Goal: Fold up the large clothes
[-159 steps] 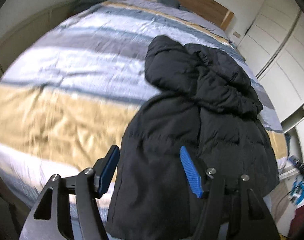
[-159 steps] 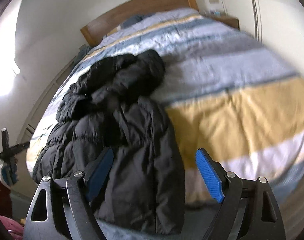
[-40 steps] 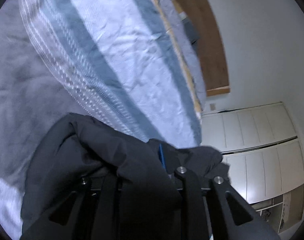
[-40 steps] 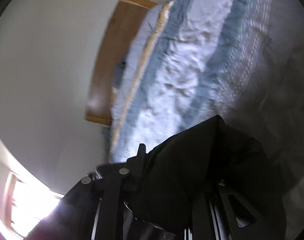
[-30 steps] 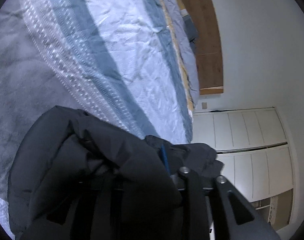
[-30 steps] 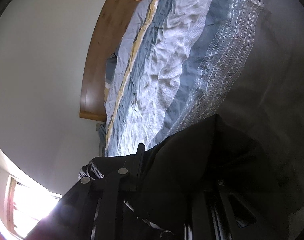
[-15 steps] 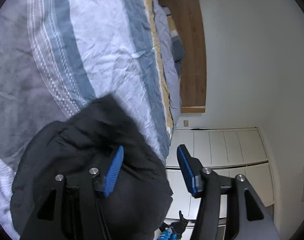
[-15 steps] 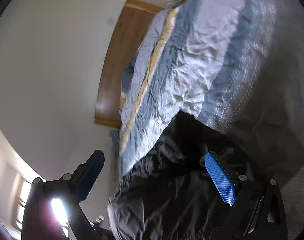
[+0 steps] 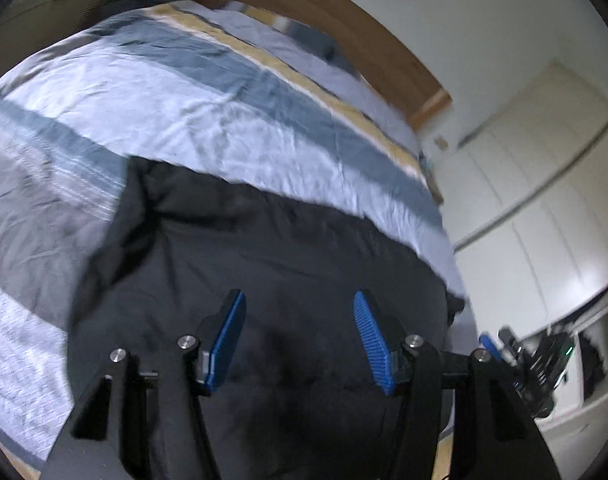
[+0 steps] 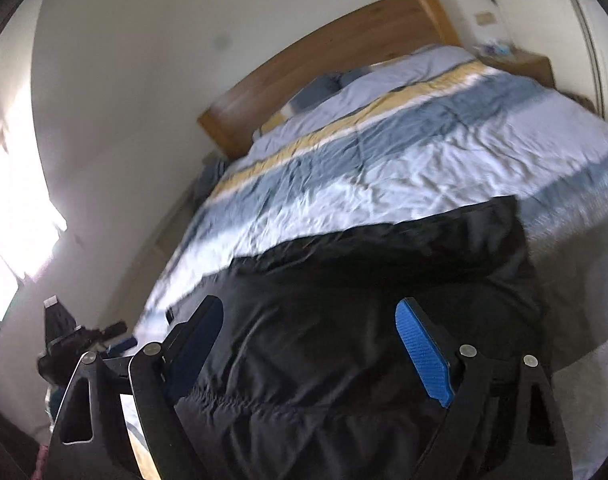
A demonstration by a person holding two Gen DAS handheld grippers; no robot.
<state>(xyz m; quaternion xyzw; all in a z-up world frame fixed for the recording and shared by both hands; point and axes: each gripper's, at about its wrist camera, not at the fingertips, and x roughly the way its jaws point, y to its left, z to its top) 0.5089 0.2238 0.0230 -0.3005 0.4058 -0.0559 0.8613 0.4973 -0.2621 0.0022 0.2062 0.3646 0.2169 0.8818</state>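
A black puffer jacket (image 9: 272, 264) lies folded over on the striped bedcover (image 9: 176, 120); its far edge runs straight across the bed. It also shows in the right wrist view (image 10: 368, 280). My left gripper (image 9: 300, 336) is open and empty, just above the jacket's near part. My right gripper (image 10: 316, 344) is open and empty above the jacket too. Blue pads (image 10: 424, 352) show on the fingers. The jacket's near part is hidden behind the grippers.
A wooden headboard (image 10: 336, 60) and pillows stand at the far end of the bed. White wardrobe doors (image 9: 536, 184) are to the right of the bed. A bright window (image 10: 8, 216) is on the left wall. Dark clutter (image 9: 544, 364) sits at the bedside.
Both grippers were shut on the jacket a second ago, carrying it toward the headboard. They have opened, let it drop folded on the bed, and pulled back above it.
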